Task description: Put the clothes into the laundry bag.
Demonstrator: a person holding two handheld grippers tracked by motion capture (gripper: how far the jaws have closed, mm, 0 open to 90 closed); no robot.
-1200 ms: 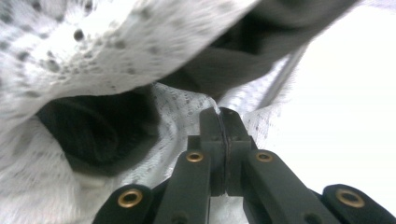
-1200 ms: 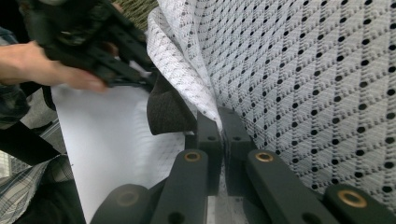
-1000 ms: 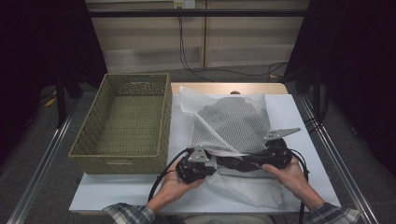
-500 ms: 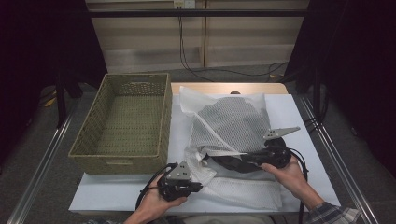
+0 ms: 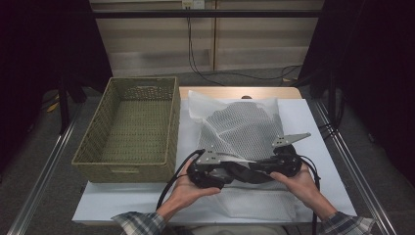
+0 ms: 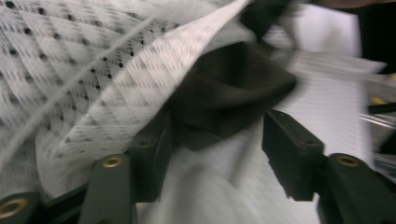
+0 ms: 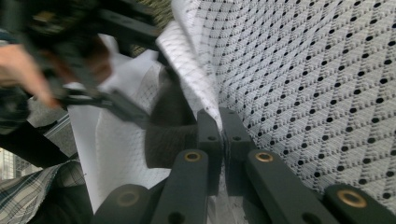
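1. A white mesh laundry bag [image 5: 244, 129] lies on a white sheet [image 5: 313, 122] spread over the counter [image 5: 235, 92]. It sits right of centre, with a dark garment [image 5: 249, 172] showing at its near, open edge.
2. The left tool [image 5: 230, 172] is held in the person's left hand [image 5: 188, 188] at the bag's near left corner. Seen from the left gripper view, the jaws stand apart and have just been opening. The dark garment [image 6: 224, 93] lies between them, and the pads are not pressing on it. The mesh [image 6: 93, 70] hangs over the left jaw. This view is blurred.
3. The right tool [image 5: 259, 169] is held in the right hand [image 5: 301, 183] at the bag's near right side. In the right gripper view its jaws are closed together on the edge of the mesh fabric [image 7: 303, 70], which is pinched between the pads.
4. The two tools face each other closely across the bag's opening, with the garment between them.
5. A woven wicker basket [image 5: 128, 166] stands on the counter just left of the bag, touching the sheet's left part. Nothing can be seen inside it.
6. Behind the counter, black cables [image 5: 235, 73] trail across the floor. Metal rails [image 5: 44, 171] run along both sides of the counter.
7. Plaid sleeves [image 5: 137, 223] enter from the bottom edge.
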